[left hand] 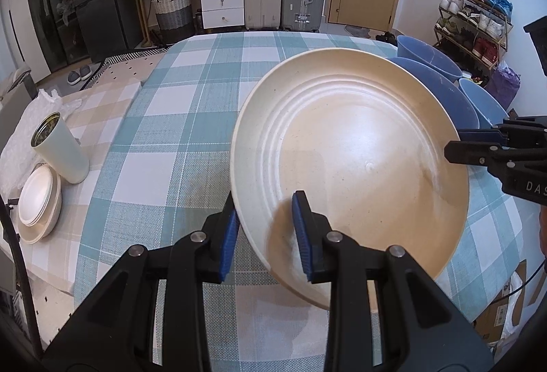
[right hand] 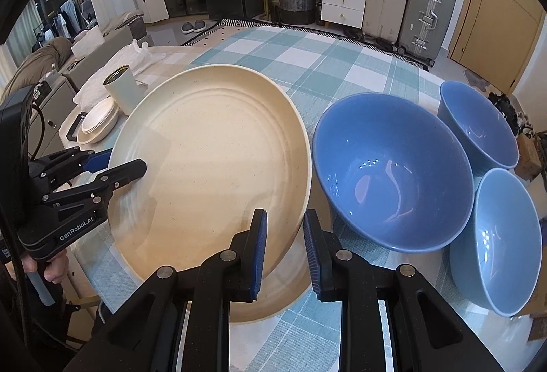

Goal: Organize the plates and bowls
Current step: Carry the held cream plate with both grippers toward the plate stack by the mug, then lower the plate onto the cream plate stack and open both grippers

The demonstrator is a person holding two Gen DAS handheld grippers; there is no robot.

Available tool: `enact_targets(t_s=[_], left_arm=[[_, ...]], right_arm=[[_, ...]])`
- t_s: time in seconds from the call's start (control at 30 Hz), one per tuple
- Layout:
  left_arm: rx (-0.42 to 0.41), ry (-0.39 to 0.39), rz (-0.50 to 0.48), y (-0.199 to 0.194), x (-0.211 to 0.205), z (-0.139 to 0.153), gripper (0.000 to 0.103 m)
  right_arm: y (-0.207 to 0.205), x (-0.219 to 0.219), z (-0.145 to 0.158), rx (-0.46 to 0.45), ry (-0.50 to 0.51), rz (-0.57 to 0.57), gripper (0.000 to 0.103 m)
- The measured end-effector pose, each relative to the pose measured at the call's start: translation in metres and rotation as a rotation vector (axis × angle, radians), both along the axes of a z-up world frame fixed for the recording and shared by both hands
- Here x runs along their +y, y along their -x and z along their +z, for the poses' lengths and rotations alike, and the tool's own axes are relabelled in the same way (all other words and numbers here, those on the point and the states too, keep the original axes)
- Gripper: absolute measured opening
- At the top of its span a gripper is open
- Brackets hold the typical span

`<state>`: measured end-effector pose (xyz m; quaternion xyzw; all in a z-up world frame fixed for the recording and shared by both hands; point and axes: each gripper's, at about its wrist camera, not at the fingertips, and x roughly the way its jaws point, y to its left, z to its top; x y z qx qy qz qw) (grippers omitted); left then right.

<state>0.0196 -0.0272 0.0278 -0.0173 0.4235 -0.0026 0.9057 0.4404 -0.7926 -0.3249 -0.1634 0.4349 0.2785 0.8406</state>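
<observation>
Now both grippers are on the big cream plate (left hand: 355, 163), and you can see why it takes two: it is broad and shallow, so a pinch on one edge alone would likely let it droop. The left gripper (left hand: 268, 235) has its jaws drawn narrow over the rim at about seven o'clock, one blue pad under the edge and one inside the dish. Over at three o'clock the right gripper (right hand: 282, 252) does the same on the opposite rim, jaws close together and clamped on the plate. Held that way the plate hangs tilted above the checked tablecloth (left hand: 177, 119), and its far edge looks higher than the near one.

Just beside it, off at two o'clock, sit three blue bowls (right hand: 393, 174) grouped together, so the bowls seem to have their own corner. Away at nine o'clock, well apart, a small stack of cream dishes (left hand: 39, 201) waits next to a pale tumbler (left hand: 59, 150). My guess is the plate belongs with that pile.
</observation>
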Motion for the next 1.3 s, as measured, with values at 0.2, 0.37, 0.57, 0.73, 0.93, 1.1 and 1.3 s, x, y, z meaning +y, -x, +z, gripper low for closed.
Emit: enact_targets(t_s=[0.2, 0.37, 0.57, 0.73, 0.93, 1.1, 1.3], left_arm=[[0.017, -0.006, -0.011, -0.005, -0.001, -0.009, 0.026], [0.04, -0.018, -0.022, -0.009, -0.005, -0.018, 0.027], [0.058, -0.034, -0.037, -0.015, -0.008, -0.028, 0.027], [0.065, -0.061, -0.051, -0.017, -0.014, -0.035, 0.029], [0.07, -0.069, -0.063, -0.019, -0.019, -0.041, 0.029], [0.068, -0.085, -0.068, -0.02, -0.025, -0.046, 0.029], [0.063, -0.106, -0.066, -0.021, -0.029, -0.05, 0.03]], right_arm=[[0.003, -0.005, -0.006, 0.014, -0.01, -0.006, 0.023], [0.006, -0.008, -0.016, 0.026, -0.003, -0.012, 0.023], [0.008, -0.011, -0.025, 0.04, 0.004, -0.018, 0.023], [0.009, -0.01, -0.032, 0.041, 0.035, -0.029, 0.024], [0.011, -0.012, -0.035, 0.03, 0.053, -0.036, 0.024], [0.012, -0.015, -0.038, 0.023, 0.069, -0.044, 0.024], [0.013, -0.014, -0.043, 0.005, 0.096, -0.048, 0.024]])
